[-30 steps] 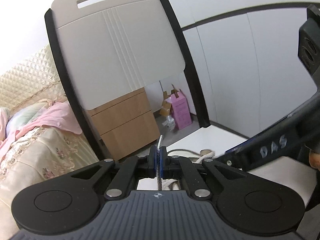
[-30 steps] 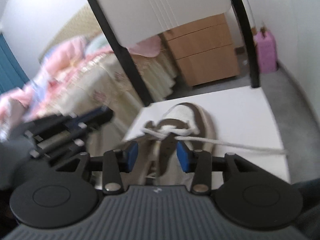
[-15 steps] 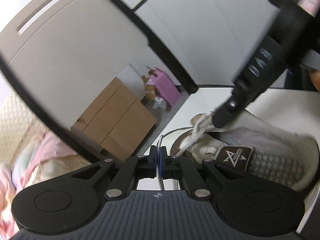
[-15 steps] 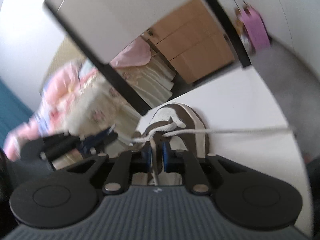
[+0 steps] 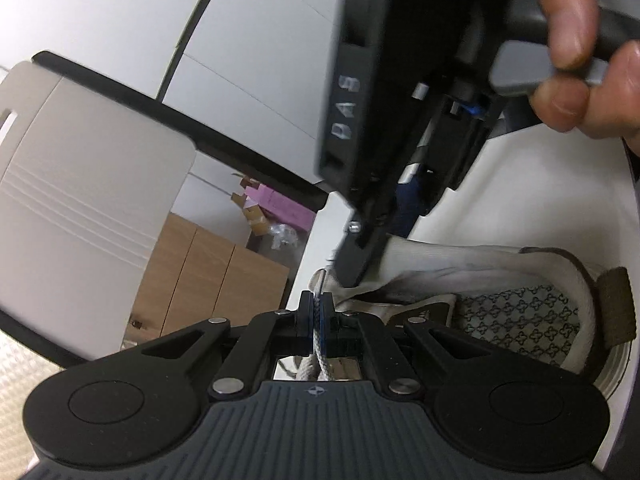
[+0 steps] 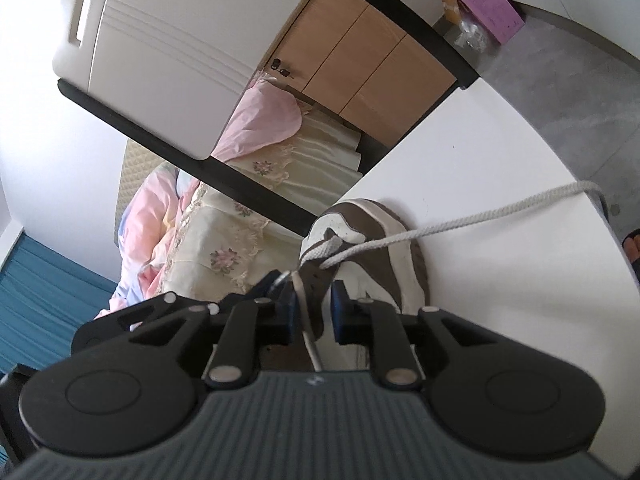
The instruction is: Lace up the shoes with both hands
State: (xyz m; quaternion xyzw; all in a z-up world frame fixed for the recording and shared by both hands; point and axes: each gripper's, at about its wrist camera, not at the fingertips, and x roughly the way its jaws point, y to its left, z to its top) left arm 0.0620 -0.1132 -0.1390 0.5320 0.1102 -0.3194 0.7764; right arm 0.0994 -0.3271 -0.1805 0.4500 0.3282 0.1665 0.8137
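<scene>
A white and brown shoe [image 5: 492, 280] lies on the white table [image 5: 520, 184]. My left gripper [image 5: 318, 312] is shut on a grey-white lace [image 5: 319, 338] beside the shoe's tongue, with the lace tip poking out past the pads. In the right wrist view my right gripper [image 6: 313, 308] hovers over the shoe [image 6: 372, 248]; its jaws are opening, and a thin lace strand [image 6: 301, 300] runs between them close to the left pad, with a gap to the other. A second lace [image 6: 480, 216] stretches off to the right across the table [image 6: 500, 152]. A hand [image 5: 580, 52] holds the right gripper [image 5: 352, 268] just above the left one.
A white chair back with a black frame [image 6: 168, 52] rises beyond the table. Behind it are a wooden drawer unit [image 6: 360, 64], a bed with pink and floral covers [image 6: 224, 240] and a pink box [image 6: 488, 4] on the grey floor.
Both views have rolled and dropped closer to the shoe. The right jaws narrowed from wide apart, then parted a little. The left gripper has kept its hold on the lace.
</scene>
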